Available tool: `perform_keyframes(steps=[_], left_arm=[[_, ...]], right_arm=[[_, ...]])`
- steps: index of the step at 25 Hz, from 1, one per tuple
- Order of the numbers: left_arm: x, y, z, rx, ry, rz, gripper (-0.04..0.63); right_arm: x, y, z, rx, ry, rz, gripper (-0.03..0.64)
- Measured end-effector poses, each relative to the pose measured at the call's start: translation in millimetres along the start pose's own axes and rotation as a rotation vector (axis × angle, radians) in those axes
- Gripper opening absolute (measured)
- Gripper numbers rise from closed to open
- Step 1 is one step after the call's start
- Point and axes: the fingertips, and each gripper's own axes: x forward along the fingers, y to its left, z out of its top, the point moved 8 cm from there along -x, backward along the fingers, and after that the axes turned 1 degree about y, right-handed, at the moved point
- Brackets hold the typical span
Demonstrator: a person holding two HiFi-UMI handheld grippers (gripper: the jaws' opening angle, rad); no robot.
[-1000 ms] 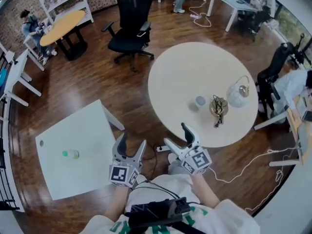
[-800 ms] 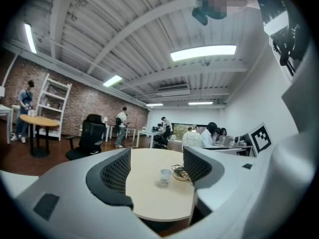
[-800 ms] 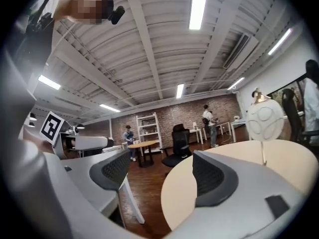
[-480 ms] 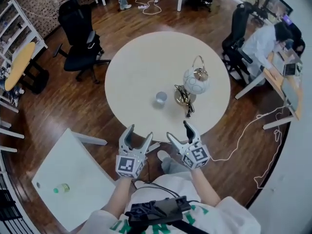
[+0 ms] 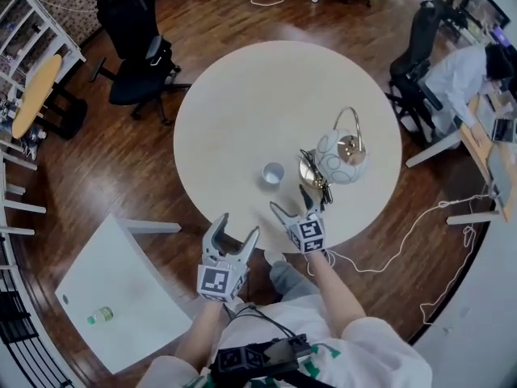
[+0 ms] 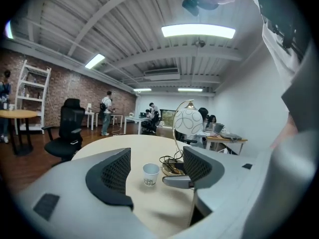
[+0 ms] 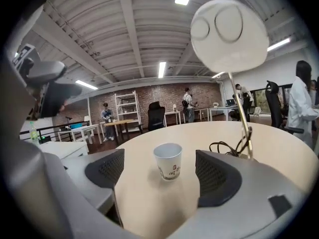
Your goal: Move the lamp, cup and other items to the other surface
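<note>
A white paper cup (image 5: 273, 173) stands on the round beige table (image 5: 242, 95). To its right is the lamp (image 5: 341, 157), with a white globe shade, a brass base and a coiled dark cord (image 5: 315, 186). My right gripper (image 5: 289, 200) reaches over the table's near edge, its jaws opening and bare. In the right gripper view the cup (image 7: 168, 161) stands a little beyond the jaws, with the lamp shade (image 7: 229, 34) high on the right. My left gripper (image 5: 238, 225) hangs open and bare just off the table edge. It faces the cup (image 6: 151, 174) and the lamp (image 6: 188, 122).
A white square table (image 5: 121, 297) with a small green bottle (image 5: 101, 315) stands at lower left. A black office chair (image 5: 133, 39) sits beyond the round table on the left. A white cable (image 5: 404, 233) trails on the wooden floor at right, near a desk with a seated person (image 5: 468, 71).
The round table has come closer and more central in the view. Both grippers have moved forward to its edge, the right one out over it toward the cup, with its jaws wider.
</note>
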Motion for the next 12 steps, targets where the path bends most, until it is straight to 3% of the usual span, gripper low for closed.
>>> perform_keyframes(steps=[3, 7, 12], left_arm=[[8, 10, 4, -0.048, 0.015, 0.046, 0.316], [5, 28, -8, -0.042, 0.015, 0.113, 0.316], [-4, 34, 0, -0.088, 0.015, 0.177, 0.316]], right_arm=[[44, -10, 1, -0.054, 0.019, 0.021, 0.511], [84, -23, -10, -0.050, 0.063, 0.002, 0.509], [100, -26, -6, -0.056, 0.100, 0.039, 0.465]])
